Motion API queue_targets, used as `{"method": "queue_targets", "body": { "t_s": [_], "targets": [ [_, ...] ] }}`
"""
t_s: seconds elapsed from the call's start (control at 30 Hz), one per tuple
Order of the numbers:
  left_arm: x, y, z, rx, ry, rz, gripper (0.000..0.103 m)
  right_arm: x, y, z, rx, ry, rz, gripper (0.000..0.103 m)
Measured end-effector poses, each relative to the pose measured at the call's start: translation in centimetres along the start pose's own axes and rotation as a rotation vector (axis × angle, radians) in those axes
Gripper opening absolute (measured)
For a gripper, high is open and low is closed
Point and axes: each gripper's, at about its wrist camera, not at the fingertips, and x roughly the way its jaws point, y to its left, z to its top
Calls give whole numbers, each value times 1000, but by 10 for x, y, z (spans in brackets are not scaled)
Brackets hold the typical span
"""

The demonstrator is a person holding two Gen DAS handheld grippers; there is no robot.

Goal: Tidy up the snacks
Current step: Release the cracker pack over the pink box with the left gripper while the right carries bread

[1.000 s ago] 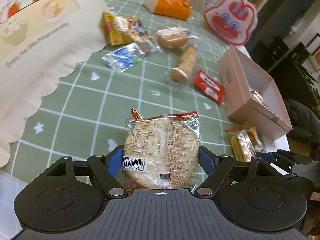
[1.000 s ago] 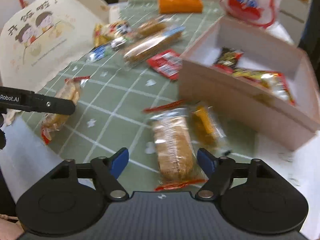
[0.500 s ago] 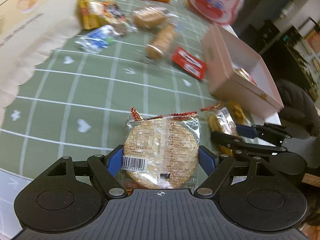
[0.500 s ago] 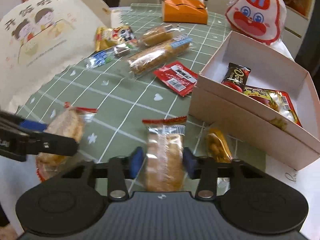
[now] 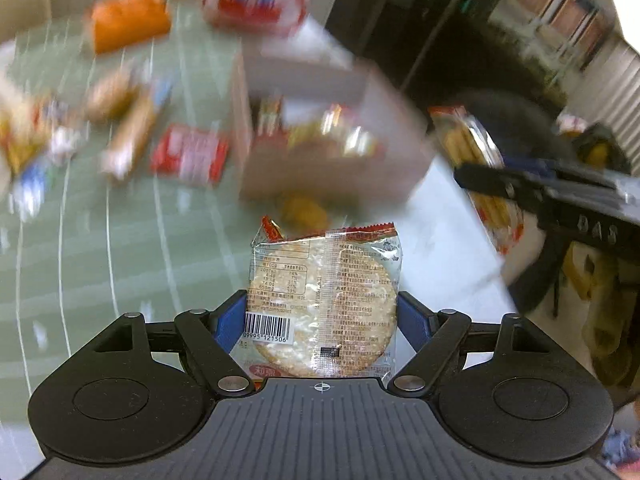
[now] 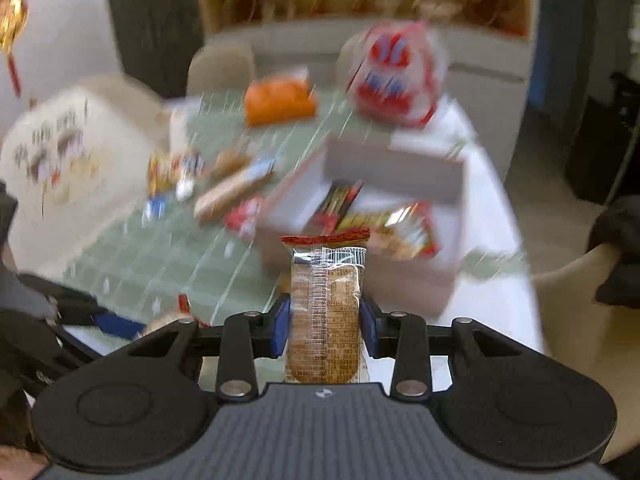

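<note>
Green checked tablecloth (image 5: pixel 120 248) (blurred); both tongs clamp wrapped snacks

You see a rice cracker packet (image 5: pixel 324 300) wrapped in clear, glossy, crinkled plastic film, the cracker inside rough and grainy. Your biscuit packet (image 6: pixel 325 320) has the same shiny film. Your left gripper (image 5: pixel 320 318) and right gripper (image 6: pixel 323 330) look matt black plastic, with ribbed housings and small bright metal pins.
</note>
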Motion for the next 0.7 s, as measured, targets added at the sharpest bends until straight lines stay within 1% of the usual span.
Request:
{"method": "queue_targets", "body": {
  "t_s": [0.03, 0.13, 0.2, 0.27, 0.3, 0.37, 0.4, 0.43, 0.47, 0.5, 0.53, 0.57, 0.6, 0.63, 0.67, 0.7],
  "targets": [
    [-7, -3, 12, 3, -44, -2, 83, -8, -4, 6, 12, -35, -5, 36],
    [-29, -7, 54, 6, -207, 10, 83, -32, -18, 22, 56, -133, -15, 36],
    [-37, -8, 82, 10, -304, 20, 83, -42, -25, 29, 88, -177, -15, 36],
    [-34, -6, 109, -12, -367, 5, 83, -47, -28, 34, 101, -194, -26, 36],
    [-28, -3, 123, -37, -376, -21, 83, -49, -28, 34, 101, -200, -33, 36],
    [-9, 4, 145, -95, -369, -90, 83, -52, -29, 34, 96, -215, -45, 36],
    [10, 9, 156, -121, -340, -120, 84, -54, -29, 33, 96, -220, -51, 35],
    [27, 10, 162, -124, -296, -127, 84, -54, -30, 33, 98, -223, -57, 36],
    [53, 11, 167, -102, -227, -106, 84, -54, -30, 32, 101, -223, -63, 35],
    [72, 8, 169, -61, -186, -54, 84, -53, -32, 31, 108, -220, -71, 35],
    [88, 2, 167, 3, -174, 45, 83, -52, -33, 30, 119, -216, -81, 36],
    [97, -5, 164, 53, -203, 147, 83, -52, -35, 28, 127, -212, -89, 35],
    [99, -7, 161, 57, -244, 169, 83, -52, -36, 26, 135, -208, -100, 35],
    [99, -7, 161, 42, -266, 140, 83, -54, -37, 23, 140, -207, -109, 35],
    [102, -6, 161, 24, -268, 86, 84, -53, -39, 21, 147, -204, -116, 36],
    [105, -6, 161, 21, -249, 41, 84, -52, -41, 19, 157, -199, -119, 35]
  ]
}}
